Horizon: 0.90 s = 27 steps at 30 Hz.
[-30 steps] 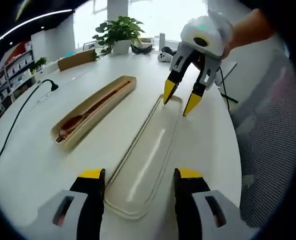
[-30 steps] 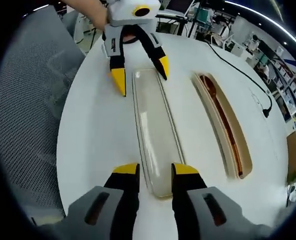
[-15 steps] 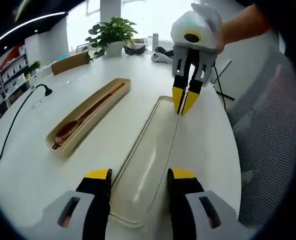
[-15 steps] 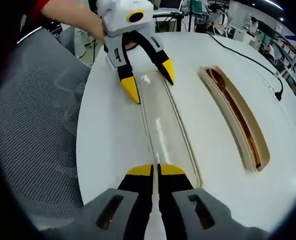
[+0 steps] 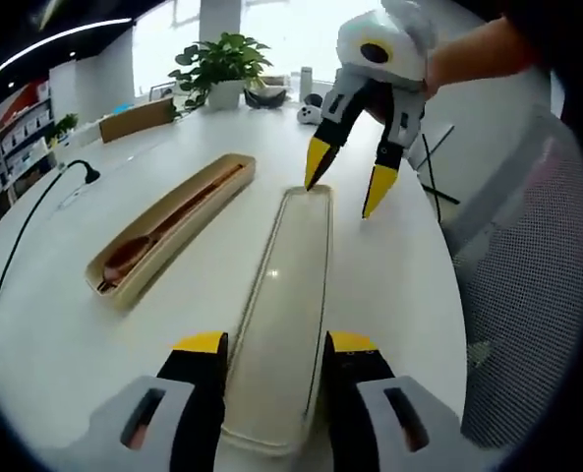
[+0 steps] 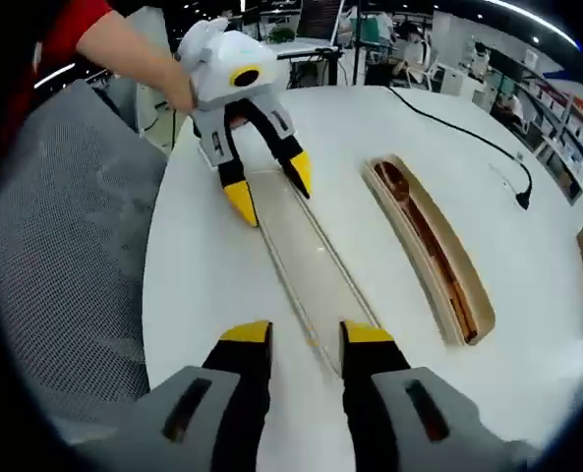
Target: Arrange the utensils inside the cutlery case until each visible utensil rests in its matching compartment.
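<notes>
**White round table: lid lift pending**

Your left gripper (image 5: 271, 359) straddles one end of the clear lid (image 5: 281, 315), tongs apart. Right gripper (image 5: 348, 185) spread over the other end. Cutlery case (image 5: 168, 231) beside it holds the spoon (image 5: 139, 251). Pinch both ends evenly, lift level.

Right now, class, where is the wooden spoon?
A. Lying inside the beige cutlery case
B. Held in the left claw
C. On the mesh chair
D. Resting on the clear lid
A: the wooden spoon lies lengthwise inside the beige cutlery case, apart from the clear lid beside it on the white table; both claws, left claw and right claw, are open and hold nothing.
</notes>
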Motion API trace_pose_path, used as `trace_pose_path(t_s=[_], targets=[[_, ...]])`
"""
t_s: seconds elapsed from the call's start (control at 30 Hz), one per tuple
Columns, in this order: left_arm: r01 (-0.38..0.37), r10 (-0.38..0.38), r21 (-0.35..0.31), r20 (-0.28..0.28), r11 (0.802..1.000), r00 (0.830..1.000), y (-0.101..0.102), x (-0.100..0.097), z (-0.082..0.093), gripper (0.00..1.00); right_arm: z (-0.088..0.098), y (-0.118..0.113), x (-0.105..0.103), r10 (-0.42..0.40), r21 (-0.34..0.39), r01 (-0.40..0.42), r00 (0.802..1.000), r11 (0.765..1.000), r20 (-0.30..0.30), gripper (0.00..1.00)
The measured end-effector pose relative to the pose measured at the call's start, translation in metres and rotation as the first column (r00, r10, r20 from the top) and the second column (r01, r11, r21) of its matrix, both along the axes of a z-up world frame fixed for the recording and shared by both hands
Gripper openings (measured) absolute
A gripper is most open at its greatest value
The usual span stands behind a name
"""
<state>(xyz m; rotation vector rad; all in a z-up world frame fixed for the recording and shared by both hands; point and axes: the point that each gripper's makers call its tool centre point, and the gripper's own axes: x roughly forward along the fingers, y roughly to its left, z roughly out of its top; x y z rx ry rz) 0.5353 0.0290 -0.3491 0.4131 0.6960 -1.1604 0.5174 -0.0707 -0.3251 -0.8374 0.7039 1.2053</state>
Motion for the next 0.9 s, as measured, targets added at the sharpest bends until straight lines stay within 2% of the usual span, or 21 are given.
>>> trace_pose_path(t_s=[0.07,0.1,0.17,0.2,0.23,0.27,0.3,0.37,0.4,0.43,0.47,0.53,0.67,0.7,0.73,0.77,0.83,0.9], targets=[[-0.001,0.001,-0.007,-0.010,1.000,1.000,0.000,0.000,0.000,0.39,-0.008,-0.002,0.007,0.035,-0.078,-0.028,0.995,0.997,0.089,0.32],[0.001,-0.001,-0.007,-0.010,1.000,1.000,0.000,-0.001,0.000,0.39,-0.013,-0.003,0.011,0.043,-0.103,-0.032,0.993,0.994,0.108,0.29],[0.012,-0.013,-0.014,-0.025,1.000,1.000,-0.001,-0.004,0.001,0.39,-0.018,0.000,0.018,0.015,-0.105,0.000,0.990,0.994,0.138,0.31],[0.017,-0.018,-0.025,-0.040,1.000,0.999,-0.002,-0.006,0.002,0.39,-0.020,0.003,0.016,0.013,-0.091,-0.002,0.993,0.996,0.121,0.33],[0.021,-0.022,-0.024,-0.041,0.999,0.999,-0.001,-0.007,0.001,0.39,-0.023,0.005,0.018,0.012,-0.090,0.000,0.991,0.996,0.130,0.34],[0.035,-0.035,-0.021,-0.035,0.999,0.999,-0.001,-0.008,0.001,0.39,-0.019,0.008,0.024,0.029,-0.093,-0.012,0.984,0.996,0.174,0.32],[0.040,-0.041,-0.021,-0.032,0.999,0.999,-0.001,-0.008,0.001,0.39,-0.018,0.015,0.022,0.057,-0.074,-0.045,0.984,0.996,0.171,0.30],[0.025,-0.027,-0.038,-0.057,0.999,0.998,0.000,-0.007,0.002,0.39,-0.023,0.012,0.022,0.052,-0.086,-0.039,0.988,0.996,0.148,0.25],[0.026,-0.029,-0.044,-0.063,0.999,0.998,-0.001,-0.007,0.003,0.39,-0.024,0.013,0.021,0.067,-0.084,-0.055,0.988,0.995,0.139,0.18],[0.026,-0.029,-0.052,-0.071,0.998,0.997,-0.001,-0.007,0.003,0.39,-0.032,0.008,0.016,0.080,-0.107,-0.071,0.993,0.992,0.085,0.14],[0.027,-0.031,-0.051,-0.079,0.998,0.996,-0.001,-0.008,0.003,0.39,-0.030,0.006,0.021,0.078,-0.113,-0.064,0.989,0.992,0.124,0.13],[0.042,-0.044,-0.042,-0.070,0.998,0.997,-0.001,-0.007,0.003,0.39,-0.030,0.005,0.022,0.066,-0.100,-0.056,0.992,0.993,0.105,0.13],[0.072,-0.072,0.005,-0.029,0.997,0.997,0.002,-0.007,0.001,0.37,-0.009,0.013,0.024,0.036,-0.060,-0.032,0.998,0.998,0.059,0.05],[0.095,-0.095,0.022,0.005,0.995,0.995,0.004,-0.008,0.000,0.38,-0.007,0.013,0.022,0.051,-0.060,-0.049,0.998,0.997,0.029,0.04],[0.084,-0.084,0.020,0.016,0.996,0.996,0.005,-0.007,0.000,0.39,-0.008,0.011,0.013,0.045,-0.073,-0.049,0.998,0.996,-0.050,0.03],[0.067,-0.067,0.017,0.012,0.998,0.998,0.007,-0.006,0.000,0.38,-0.006,0.011,0.015,0.055,-0.078,-0.058,0.998,0.995,-0.038,0.02],[0.021,-0.021,0.007,-0.005,1.000,1.000,0.011,-0.002,0.000,0.32,-0.004,0.012,0.006,0.089,-0.079,-0.093,0.995,0.993,-0.053,0.02],[-0.017,0.017,0.006,-0.029,1.000,0.999,0.015,0.000,0.000,0.21,-0.002,0.012,-0.005,0.077,-0.051,-0.084,0.990,0.995,-0.121,0.01]])
